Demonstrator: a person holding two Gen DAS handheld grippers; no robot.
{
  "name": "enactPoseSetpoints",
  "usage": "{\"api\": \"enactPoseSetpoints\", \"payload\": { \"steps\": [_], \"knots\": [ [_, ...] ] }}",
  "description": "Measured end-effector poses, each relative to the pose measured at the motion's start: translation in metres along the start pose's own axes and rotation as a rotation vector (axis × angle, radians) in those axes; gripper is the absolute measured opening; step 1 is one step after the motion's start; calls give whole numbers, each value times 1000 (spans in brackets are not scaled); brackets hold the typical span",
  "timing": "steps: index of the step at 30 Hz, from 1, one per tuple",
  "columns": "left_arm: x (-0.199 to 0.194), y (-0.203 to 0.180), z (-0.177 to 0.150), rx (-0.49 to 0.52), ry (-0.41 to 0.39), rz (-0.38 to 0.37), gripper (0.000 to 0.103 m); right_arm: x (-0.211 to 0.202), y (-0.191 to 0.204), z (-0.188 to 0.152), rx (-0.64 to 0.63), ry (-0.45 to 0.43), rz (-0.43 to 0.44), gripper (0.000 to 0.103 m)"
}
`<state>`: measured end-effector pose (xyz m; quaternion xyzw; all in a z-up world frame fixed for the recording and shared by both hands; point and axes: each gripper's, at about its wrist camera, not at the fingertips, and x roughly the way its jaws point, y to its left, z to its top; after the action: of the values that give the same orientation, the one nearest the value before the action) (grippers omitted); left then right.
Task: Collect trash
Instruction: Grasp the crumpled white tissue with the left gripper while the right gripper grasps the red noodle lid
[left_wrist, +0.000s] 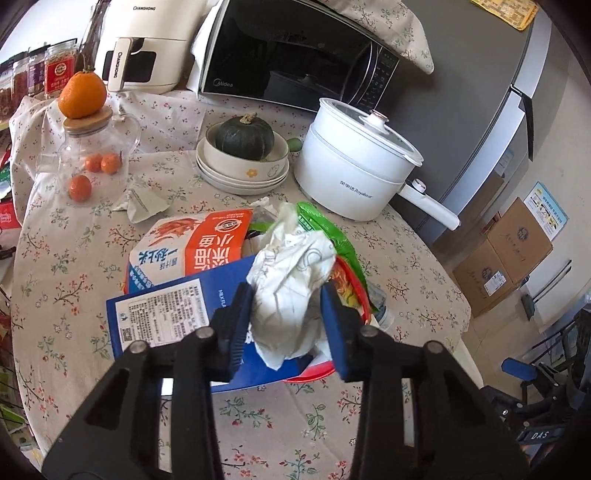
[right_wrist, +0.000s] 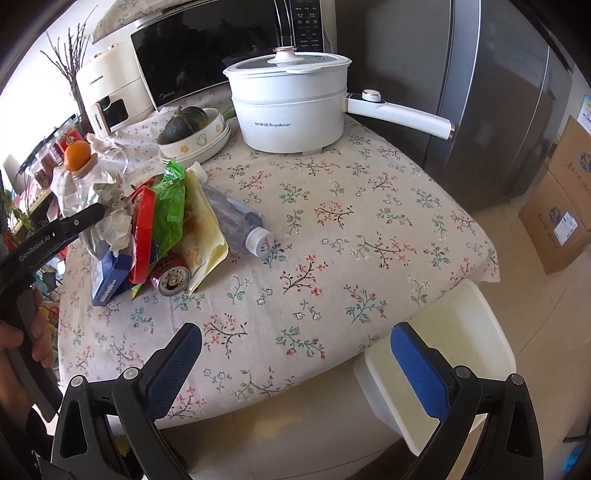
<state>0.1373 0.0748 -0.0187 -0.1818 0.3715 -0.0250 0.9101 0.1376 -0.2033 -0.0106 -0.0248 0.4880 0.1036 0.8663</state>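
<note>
A pile of trash lies on the flowered tablecloth (right_wrist: 351, 229). It holds a blue carton (left_wrist: 173, 310), an orange-and-white snack bag (left_wrist: 192, 247), a green wrapper (left_wrist: 325, 229), a yellow pouch (right_wrist: 205, 236), a can (right_wrist: 171, 278) and a clear plastic bottle (right_wrist: 240, 225). On top sits a crumpled white paper (left_wrist: 291, 266). My left gripper (left_wrist: 287, 291) is shut on this paper, one blue pad pressing on each side. My right gripper (right_wrist: 295, 332) stands open over the table's near edge with nothing between its fingers. A cream bin (right_wrist: 461, 350) stands on the floor below the table's corner.
A white electric pot (right_wrist: 291, 107) with a long handle stands at the back. Beside it are stacked bowls with a dark squash (left_wrist: 245, 134), a microwave (left_wrist: 291, 55) and a glass jar (left_wrist: 96, 155) topped by an orange. A grey fridge (right_wrist: 480, 92) and cardboard boxes (right_wrist: 561, 206) are on the right.
</note>
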Motion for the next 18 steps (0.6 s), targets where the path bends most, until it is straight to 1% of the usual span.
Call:
{"api": "enactPoseSetpoints", "payload": {
  "steps": [3, 7, 9, 12, 14, 18],
  "knots": [
    [-8, 5, 1, -44, 8, -33, 29, -1, 6, 2, -13, -12, -4, 103],
    [-27, 8, 2, -55, 8, -69, 27, -3, 21, 7, -52, -36, -18, 103],
    [-40, 9, 0, -46, 2, -87, 27, -3, 30, 9, -68, -45, -2, 103],
    [-60, 11, -2, -23, -6, -93, 27, 1, 45, 13, -80, -51, 35, 103],
    [-70, 15, -6, -4, -8, -73, 27, 4, 54, 16, -81, -52, 84, 103],
    [-80, 27, -16, 41, -2, -9, 27, 21, 72, 25, -61, -31, 192, 102]
  ]
}}
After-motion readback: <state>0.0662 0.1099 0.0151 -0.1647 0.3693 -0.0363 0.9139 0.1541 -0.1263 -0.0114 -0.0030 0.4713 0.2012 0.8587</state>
